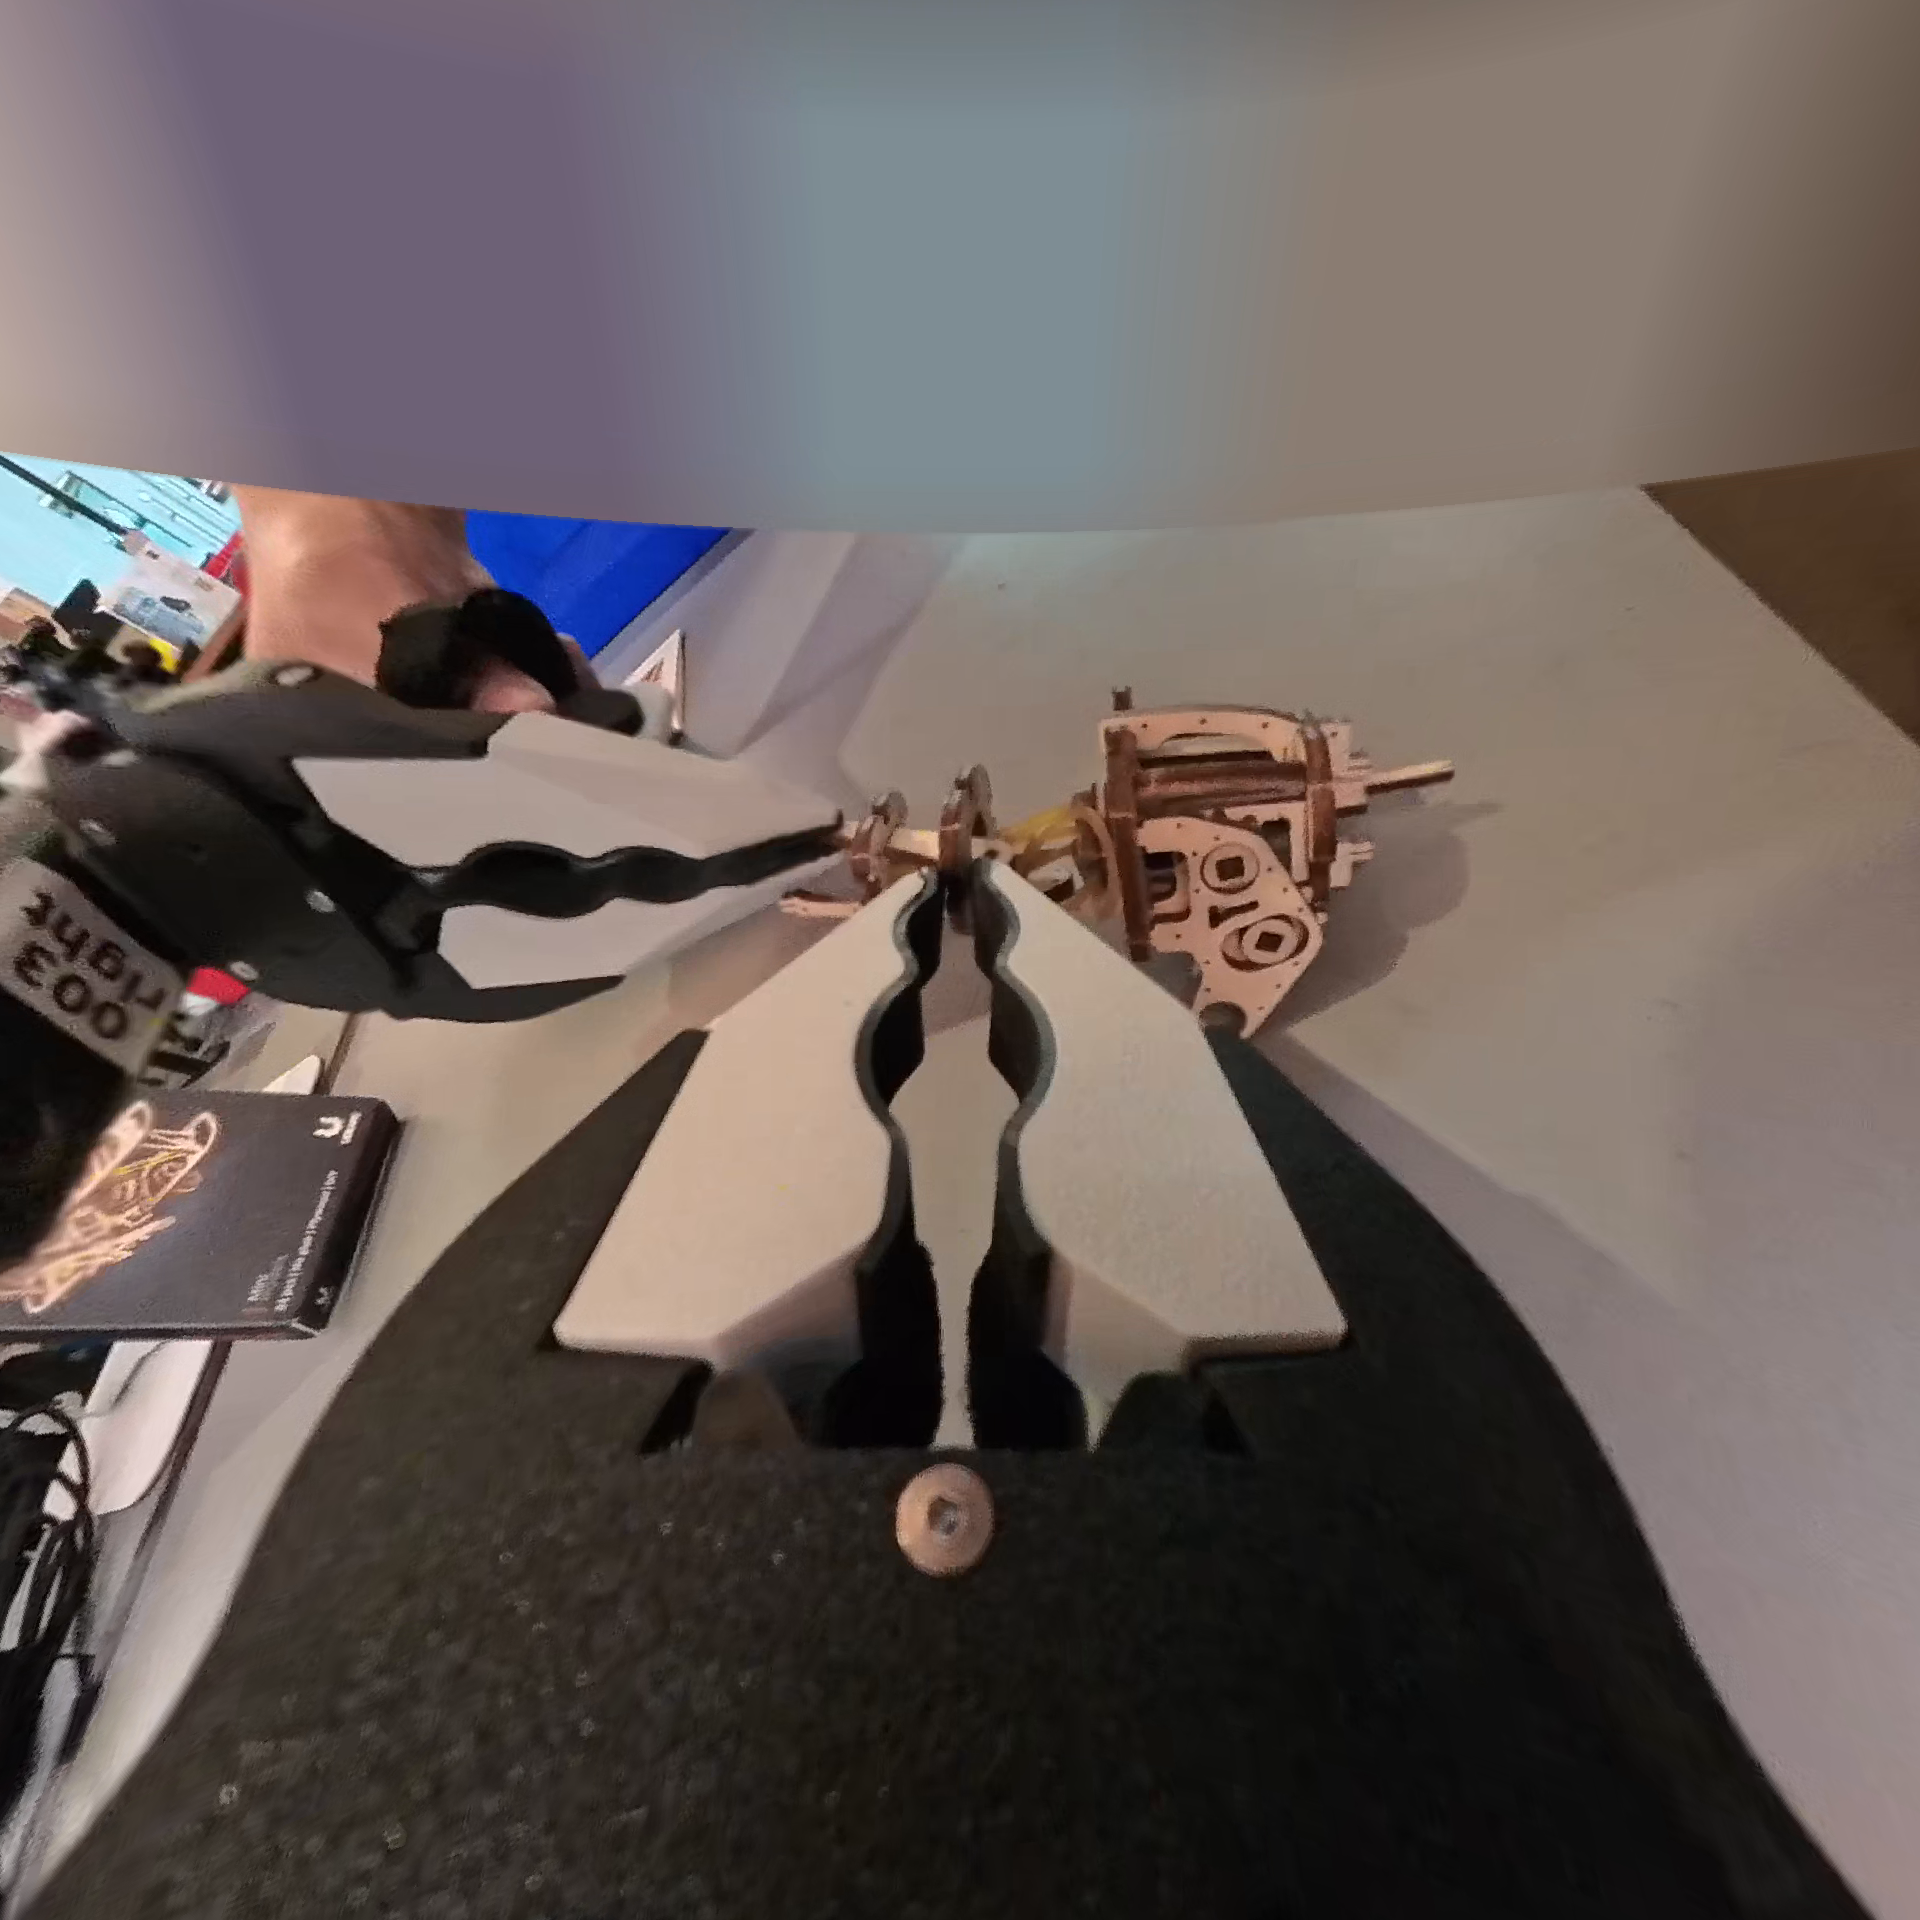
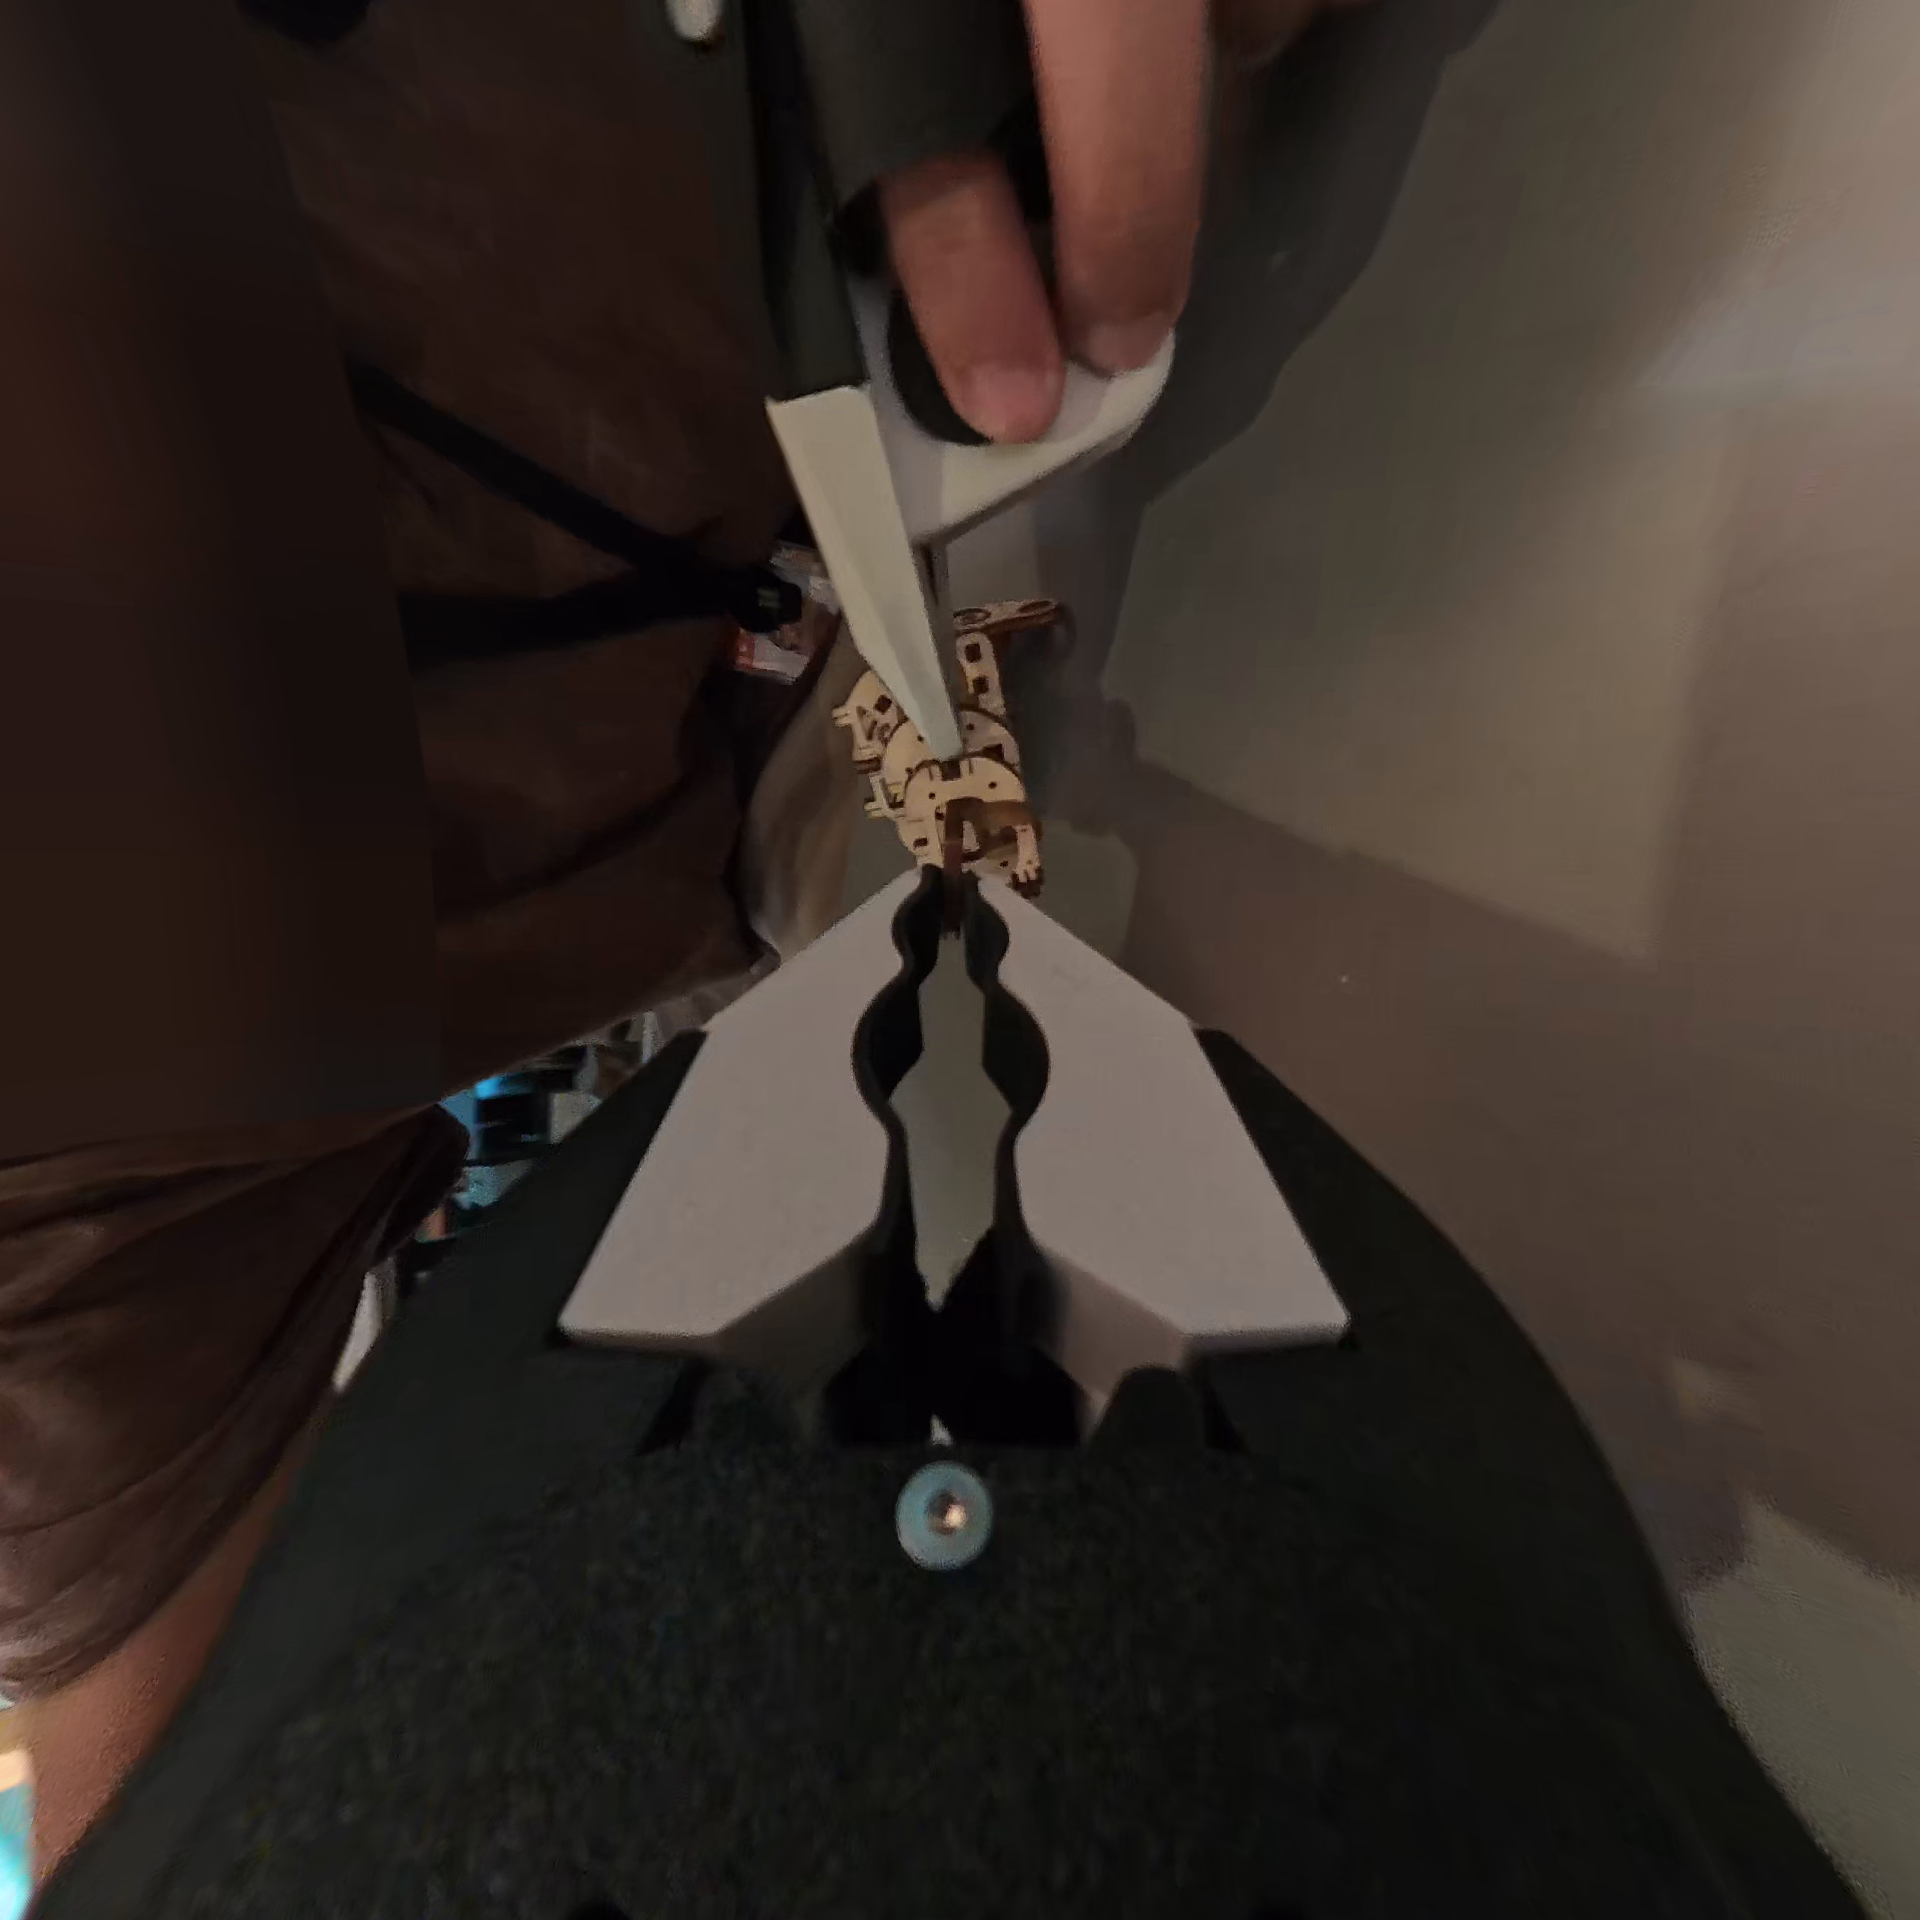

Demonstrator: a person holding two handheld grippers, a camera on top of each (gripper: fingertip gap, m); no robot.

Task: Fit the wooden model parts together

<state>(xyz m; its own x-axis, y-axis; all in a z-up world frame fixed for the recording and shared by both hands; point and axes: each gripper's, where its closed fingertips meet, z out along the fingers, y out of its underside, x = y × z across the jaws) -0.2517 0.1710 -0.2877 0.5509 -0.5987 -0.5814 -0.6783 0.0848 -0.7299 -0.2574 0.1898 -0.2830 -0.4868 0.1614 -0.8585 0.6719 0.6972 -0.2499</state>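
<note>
A light wooden model (image 1: 1216, 831) with a drum-shaped frame lies on the grey table (image 1: 1558, 1091). A thin axle with small wooden discs sticks out of its left side. My left gripper (image 1: 956, 883) is shut on the upright disc (image 1: 966, 816) on that axle. My right gripper (image 1: 836, 826) reaches in from the left and is shut on the axle's end beside a smaller disc (image 1: 883, 831). In the right wrist view my right gripper (image 2: 951, 883) pinches the wooden model (image 2: 925, 800) end-on. The left gripper (image 2: 948, 750) comes down onto it from above.
A black box (image 1: 197, 1216) with a gold drawing lies at the table's left edge, with cables below it. A person's fingers (image 2: 987, 312) and brown clothing (image 2: 312, 623) fill the left of the right wrist view. The table's far right edge (image 1: 1766, 623) shows. My left and right fingertips are right by each other.
</note>
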